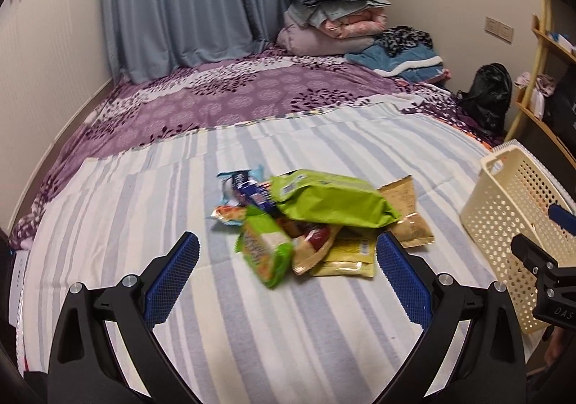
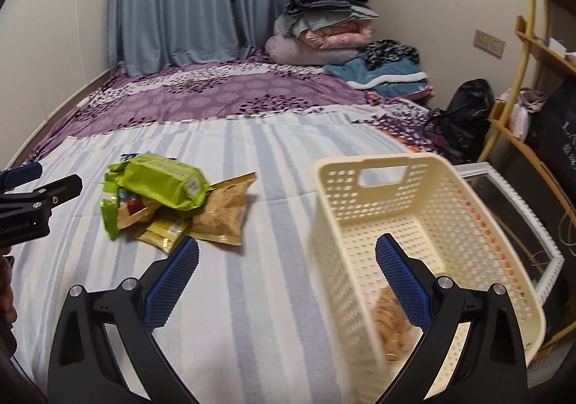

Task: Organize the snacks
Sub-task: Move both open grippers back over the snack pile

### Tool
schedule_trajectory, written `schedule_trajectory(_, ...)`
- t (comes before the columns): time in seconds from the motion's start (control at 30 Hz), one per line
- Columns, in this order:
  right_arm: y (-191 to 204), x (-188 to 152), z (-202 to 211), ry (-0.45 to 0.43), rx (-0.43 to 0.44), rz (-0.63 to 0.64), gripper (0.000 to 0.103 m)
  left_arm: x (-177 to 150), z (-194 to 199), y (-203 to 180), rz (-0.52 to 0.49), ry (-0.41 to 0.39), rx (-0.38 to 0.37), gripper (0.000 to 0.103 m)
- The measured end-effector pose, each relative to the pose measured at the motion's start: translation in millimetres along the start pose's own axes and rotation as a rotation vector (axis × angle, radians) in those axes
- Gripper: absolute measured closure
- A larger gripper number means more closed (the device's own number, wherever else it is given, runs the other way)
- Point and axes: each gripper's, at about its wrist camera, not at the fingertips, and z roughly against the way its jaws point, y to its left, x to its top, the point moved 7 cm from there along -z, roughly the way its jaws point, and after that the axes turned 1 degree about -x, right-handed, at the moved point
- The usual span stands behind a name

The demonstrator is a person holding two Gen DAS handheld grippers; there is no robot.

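A pile of snack packets lies on the striped bedspread [image 1: 252, 332]: a large green bag [image 1: 334, 200] on top, a small green packet [image 1: 266, 253], a blue wrapper [image 1: 241, 184], a brown bag [image 1: 406, 209] and a yellow packet [image 1: 345, 256]. My left gripper [image 1: 288, 245] is open and empty, just in front of the pile. The cream perforated basket [image 2: 414, 217] stands at the bed's right edge with a tan snack [image 2: 392, 325] inside. My right gripper [image 2: 288, 249] is open and empty, its right finger over the basket's near wall. The pile also shows in the right wrist view [image 2: 162, 184].
Folded blankets [image 1: 334, 19] and a blue towel [image 1: 399, 62] lie at the bed's far end by grey-blue curtains [image 1: 180, 8]. A black bag [image 1: 486, 98], a wooden shelf [image 2: 532, 109] and a white-framed mirror [image 2: 522, 220] stand right of the bed.
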Motion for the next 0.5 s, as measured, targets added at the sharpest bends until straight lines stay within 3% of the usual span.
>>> schedule_trajectory(0.3, 37.8, -0.9, -21.5, 0.042, 0.142, 0.017, 0.005, -11.3, -13.1, 59.8, 0.096, 0.047, 0.072, 0.003)
schedule_trajectory(0.5, 51.1, -4.6, -37.9, 0.078, 0.18, 0.021, 0.005, -16.6, -27.9, 76.8, 0.176, 0.075, 0.045, 0.003)
